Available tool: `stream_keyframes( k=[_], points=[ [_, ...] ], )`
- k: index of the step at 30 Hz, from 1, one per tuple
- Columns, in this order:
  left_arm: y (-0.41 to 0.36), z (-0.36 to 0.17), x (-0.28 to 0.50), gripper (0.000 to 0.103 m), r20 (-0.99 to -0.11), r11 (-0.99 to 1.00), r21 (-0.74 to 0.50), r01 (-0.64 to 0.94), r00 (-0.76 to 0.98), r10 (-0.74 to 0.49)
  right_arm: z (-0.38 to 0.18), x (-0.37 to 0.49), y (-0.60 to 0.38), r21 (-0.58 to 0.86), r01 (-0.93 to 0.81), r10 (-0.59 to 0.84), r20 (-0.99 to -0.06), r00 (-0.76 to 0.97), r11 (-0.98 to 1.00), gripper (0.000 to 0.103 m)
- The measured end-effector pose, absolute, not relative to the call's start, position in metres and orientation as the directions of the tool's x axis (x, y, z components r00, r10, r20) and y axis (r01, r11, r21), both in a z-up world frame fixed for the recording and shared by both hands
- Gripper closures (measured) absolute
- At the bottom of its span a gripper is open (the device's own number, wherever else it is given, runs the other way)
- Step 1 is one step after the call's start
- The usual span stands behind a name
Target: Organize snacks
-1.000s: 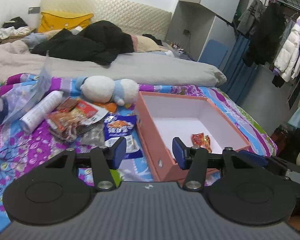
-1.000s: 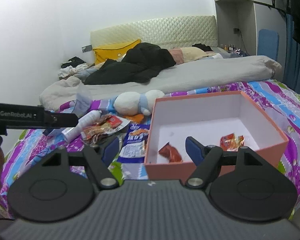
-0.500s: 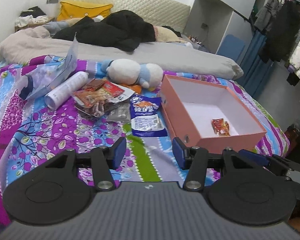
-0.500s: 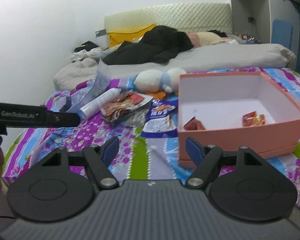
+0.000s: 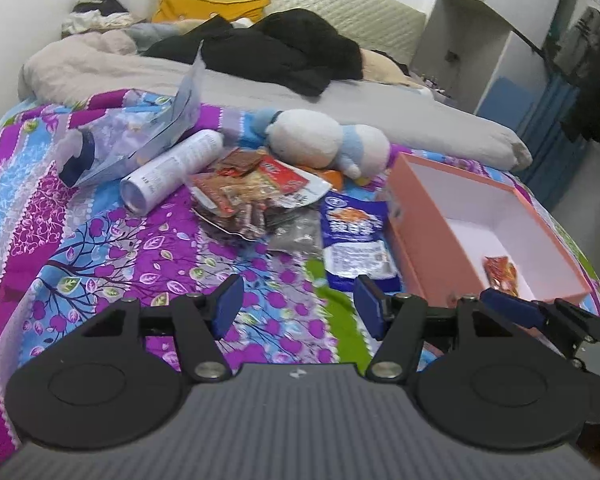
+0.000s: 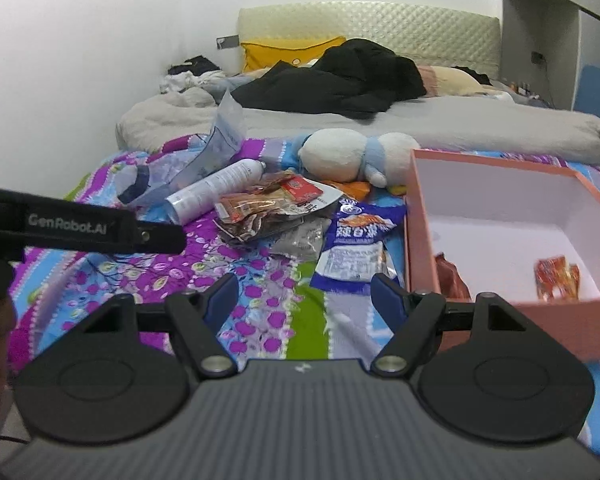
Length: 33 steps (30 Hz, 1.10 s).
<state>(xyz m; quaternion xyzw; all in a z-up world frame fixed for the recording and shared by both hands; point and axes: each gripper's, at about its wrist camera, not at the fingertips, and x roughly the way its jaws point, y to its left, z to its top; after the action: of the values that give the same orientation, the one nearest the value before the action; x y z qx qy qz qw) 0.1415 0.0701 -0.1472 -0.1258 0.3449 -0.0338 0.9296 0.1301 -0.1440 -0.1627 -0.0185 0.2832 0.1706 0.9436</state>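
The scene is a bedroom, and everything lies on a bed covered with a bedspread (image 5: pixel 100 248) striped in purple, blue and green with a leaf and blossom print. Further up the bed a grey blanket (image 5: pixel 260 92) runs across from side to side, with a heap of black clothes (image 5: pixel 284 52) on top of it and a yellow pillow (image 5: pixel 204 4) against the quilted cream headboard (image 6: pixel 380 28). White walls meet at the head corner; along the bed's right side stand a grey cabinet and a blue curtain.

Near the middle of the bedspread sits the pile of snacks (image 5: pixel 252 196): red and brown packets in clear wrap, with a blue packet (image 5: pixel 356 236) lying just beside it toward the bed's right edge. A white can (image 5: pixel 172 176) lies on its side next to the pile, beside a crumpled clear bag (image 5: pixel 140 140). A white and blue soft toy (image 5: pixel 324 144) rests behind the snacks. A pink box (image 6: pixel 420 240) with a white inside sits open near the right edge, touching the blue packet, and it holds an orange-red packet (image 6: pixel 556 276) and a dark red packet (image 6: pixel 452 280).

The left gripper (image 5: pixel 298 306) hovers above the foot end of the bedspread, fingers spread wide with nothing between them. The right gripper (image 6: pixel 304 296) hangs likewise beside the box's near corner, fingers wide apart and empty
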Motion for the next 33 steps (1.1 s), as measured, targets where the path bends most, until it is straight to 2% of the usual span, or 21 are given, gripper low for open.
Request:
stream_keyframes(
  k=[9,18,24,25,26,27,30,33],
  points=[
    [0.111,-0.200,0.209,0.037,-0.657,0.951,-0.297,-0.087,0.741,-0.137,-0.209,0.190,-0.111,-0.011,-0.348,0.269,-0.612,0.744,0.937,0.029],
    [0.129,-0.262,0.273,0.037,-0.644,0.848,-0.507,-0.153,0.721,-0.255,-0.252,0.253,-0.096,-0.078,-0.300,0.170,-0.676,0.717,0.951,0.029],
    [0.138,-0.288,0.305,0.038,-0.614,0.773,-0.609,-0.177,0.723,-0.318,-0.265,0.285,-0.080,-0.172,-0.272,0.094,-0.660,0.745,0.947,0.028],
    [0.140,-0.292,0.309,0.038,-0.610,0.766,-0.618,-0.178,0.723,-0.323,-0.266,0.290,-0.079,-0.184,-0.268,0.085,-0.657,0.749,0.945,0.027],
    [0.142,-0.295,0.314,0.040,-0.609,0.762,-0.622,-0.180,0.722,-0.327,-0.267,0.294,-0.079,-0.199,-0.264,0.073,-0.653,0.754,0.944,0.018],
    [0.143,-0.297,0.318,0.041,-0.608,0.759,-0.625,-0.181,0.723,-0.328,-0.269,0.299,-0.078,-0.223,-0.259,0.056,-0.647,0.760,0.940,0.014],
    [0.148,-0.305,0.329,0.048,-0.601,0.744,-0.642,-0.185,0.725,-0.337,-0.274,0.310,-0.079,-0.262,-0.242,0.019,-0.640,0.768,0.934,0.014],
    [0.151,-0.314,0.335,0.054,-0.587,0.718,-0.669,-0.192,0.728,-0.353,-0.280,0.318,-0.078,-0.284,-0.255,0.015,-0.640,0.768,0.924,0.007]
  ],
)
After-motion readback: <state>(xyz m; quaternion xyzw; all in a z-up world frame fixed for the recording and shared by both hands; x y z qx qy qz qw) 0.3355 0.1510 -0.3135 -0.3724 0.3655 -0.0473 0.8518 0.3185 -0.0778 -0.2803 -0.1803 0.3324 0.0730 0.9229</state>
